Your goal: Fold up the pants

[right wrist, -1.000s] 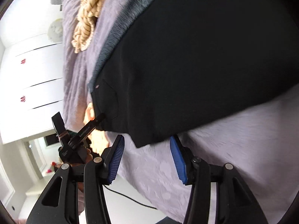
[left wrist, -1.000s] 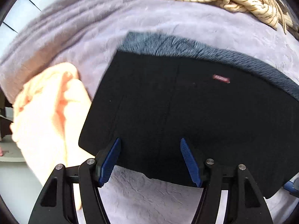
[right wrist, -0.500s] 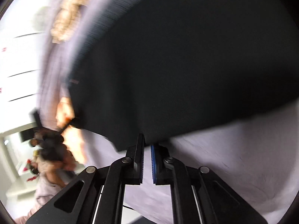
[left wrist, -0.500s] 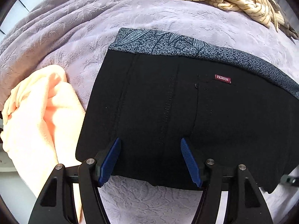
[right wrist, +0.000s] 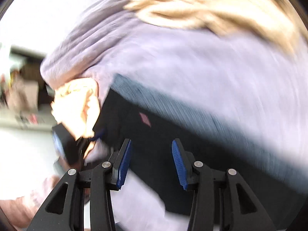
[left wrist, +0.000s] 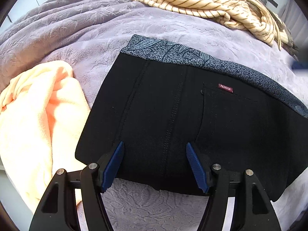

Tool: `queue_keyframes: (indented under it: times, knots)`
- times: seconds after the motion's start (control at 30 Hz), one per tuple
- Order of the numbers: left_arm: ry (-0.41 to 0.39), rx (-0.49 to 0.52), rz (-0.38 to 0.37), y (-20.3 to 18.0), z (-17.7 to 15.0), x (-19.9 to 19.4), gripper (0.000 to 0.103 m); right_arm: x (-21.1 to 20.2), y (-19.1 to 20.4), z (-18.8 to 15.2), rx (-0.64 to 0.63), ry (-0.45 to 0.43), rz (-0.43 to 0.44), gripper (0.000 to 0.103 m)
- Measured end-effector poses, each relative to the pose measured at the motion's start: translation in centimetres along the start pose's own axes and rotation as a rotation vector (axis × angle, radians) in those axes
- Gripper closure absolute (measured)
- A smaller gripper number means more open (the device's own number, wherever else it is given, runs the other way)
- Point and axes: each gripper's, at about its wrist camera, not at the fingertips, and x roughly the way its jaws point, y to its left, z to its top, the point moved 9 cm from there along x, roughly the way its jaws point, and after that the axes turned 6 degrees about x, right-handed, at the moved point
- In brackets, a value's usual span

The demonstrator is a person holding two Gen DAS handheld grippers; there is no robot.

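Black pants lie folded into a flat rectangle on a lilac blanket. They have a grey patterned waistband at the far edge and a small red label. My left gripper is open and empty, hovering over the pants' near edge. My right gripper is open and empty above the pants in a blurred view. The left gripper shows at that view's left.
A peach towel lies bunched just left of the pants. A cream striped garment lies crumpled at the far side of the blanket. White floor and furniture lie beyond the bed's left edge.
My right gripper shut, then opened again and swung fast, so its view now looks across the pants. My left gripper stayed open and drew back a little.
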Motion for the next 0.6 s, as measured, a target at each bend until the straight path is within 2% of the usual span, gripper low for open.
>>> queue_keyframes:
  times: [0.13,0.23,0.3,0.33,0.37,0.4,0.5,0.6]
  knots:
    - [-0.024,-0.035,-0.039,0.4,0.0,0.0,0.035,7.0,4.5,5.3,-0.137,0.087,-0.054,0.055]
    - [-0.043,-0.059,-0.078,0.3,0.7,0.0,0.035,10.4,5.9,6.4,-0.194,0.095,-0.100,0.055]
    - [-0.052,-0.080,-0.095,0.4,0.9,0.1,0.035,12.0,5.2,6.7,-0.195,0.128,-0.129,0.055]
    - [-0.054,-0.089,-0.100,0.5,1.0,0.1,0.035,12.7,4.6,6.4,-0.187,0.158,-0.145,0.067]
    - [-0.054,-0.094,-0.101,0.6,1.1,0.2,0.035,13.2,4.2,6.0,-0.172,0.190,-0.140,0.085]
    - [-0.052,-0.098,-0.101,0.6,1.2,0.2,0.035,13.3,4.2,5.6,-0.156,0.211,-0.130,0.095]
    - [-0.045,-0.106,-0.094,0.8,1.0,-0.4,0.035,11.9,5.5,6.3,-0.195,0.160,-0.135,0.095]
    - [-0.077,-0.133,-0.056,1.4,2.5,-1.8,0.035,12.4,5.8,7.9,-0.132,0.146,-0.109,0.097]
